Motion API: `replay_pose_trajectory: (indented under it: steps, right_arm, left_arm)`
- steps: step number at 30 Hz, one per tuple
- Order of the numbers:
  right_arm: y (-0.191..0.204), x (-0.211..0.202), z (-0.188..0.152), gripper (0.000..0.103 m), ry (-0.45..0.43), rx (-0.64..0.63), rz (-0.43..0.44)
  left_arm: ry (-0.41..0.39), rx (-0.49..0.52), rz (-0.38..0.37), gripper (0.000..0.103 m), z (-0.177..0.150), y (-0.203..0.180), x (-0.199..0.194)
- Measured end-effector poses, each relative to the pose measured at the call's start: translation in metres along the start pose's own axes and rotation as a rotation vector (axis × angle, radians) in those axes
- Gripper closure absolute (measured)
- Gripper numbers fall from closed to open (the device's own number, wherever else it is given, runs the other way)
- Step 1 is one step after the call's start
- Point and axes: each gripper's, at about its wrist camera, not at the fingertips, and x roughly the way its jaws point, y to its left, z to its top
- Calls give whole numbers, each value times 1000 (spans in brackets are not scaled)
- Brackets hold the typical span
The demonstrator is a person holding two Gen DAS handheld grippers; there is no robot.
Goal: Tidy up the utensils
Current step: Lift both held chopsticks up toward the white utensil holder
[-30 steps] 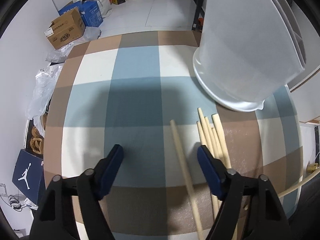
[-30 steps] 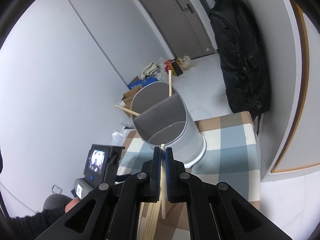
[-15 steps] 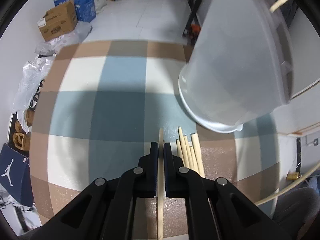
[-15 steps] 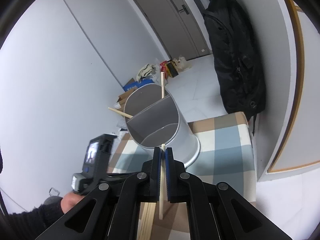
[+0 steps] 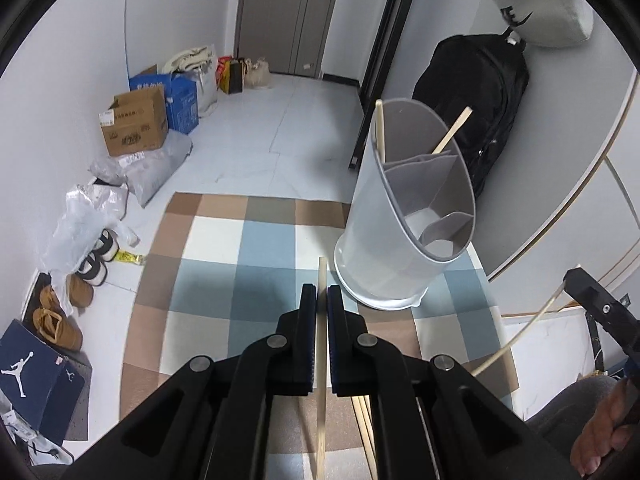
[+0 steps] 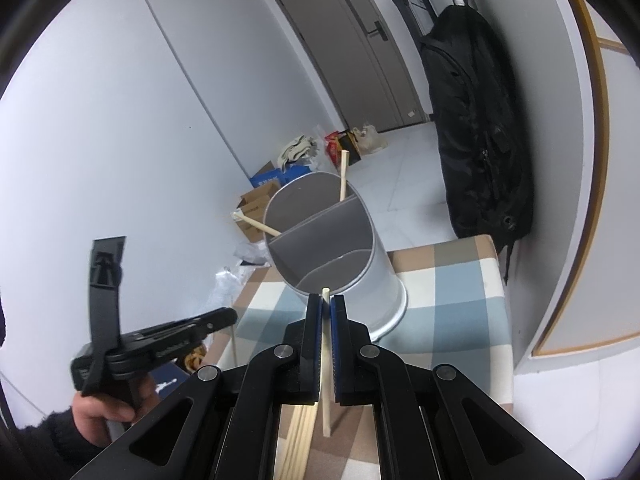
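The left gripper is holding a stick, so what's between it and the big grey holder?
Only bare checked cloth. In the left wrist view, the left gripper pinches a chopstick just short of the utensil holder, with nothing lying between them.

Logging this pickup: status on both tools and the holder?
Left tool shut on one chopstick. Right tool shut on another. Divided holder upright on checkered cloth, two sticks already inside. Path to holder looks open.
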Motion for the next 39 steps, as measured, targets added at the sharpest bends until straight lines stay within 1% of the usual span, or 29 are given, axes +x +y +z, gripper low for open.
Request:
replay_pose_trajectory:
  steps: [4, 10, 16, 20, 29, 30, 34, 36, 39]
  right_arm:
    - [9, -4, -2, 100, -20, -29, -6]
    - [26, -9, -3, 100, -41, -88, -5]
    - [31, -11, 3, 100, -43, -88, 2]
    - [35, -14, 12, 100, -51, -90, 10]
    - [36, -12, 28, 100, -51, -89, 4]
    - [36, -12, 30, 100, -54, -85, 4]
    - [37, -16, 42, 100, -66, -82, 9]
    - [38, -19, 52, 100, -78, -84, 11]
    - [41, -22, 67, 100, -93, -88, 14]
  left_arm:
    - [-9, 2, -29, 102, 4, 6, -1]
    - [-39, 24, -46, 102, 3, 1, -16]
    - [-74, 24, -76, 102, 9, 0, -32]
    - [-89, 32, -98, 102, 14, -3, -39]
    - [-103, 73, -112, 102, 26, -15, -48]
    - [-85, 73, -110, 102, 27, -17, -50]
    - [-102, 98, -123, 102, 38, -24, -64]
    - [-94, 109, -142, 102, 45, -29, -69]
    - [-96, 122, -145, 102, 58, -35, -79]
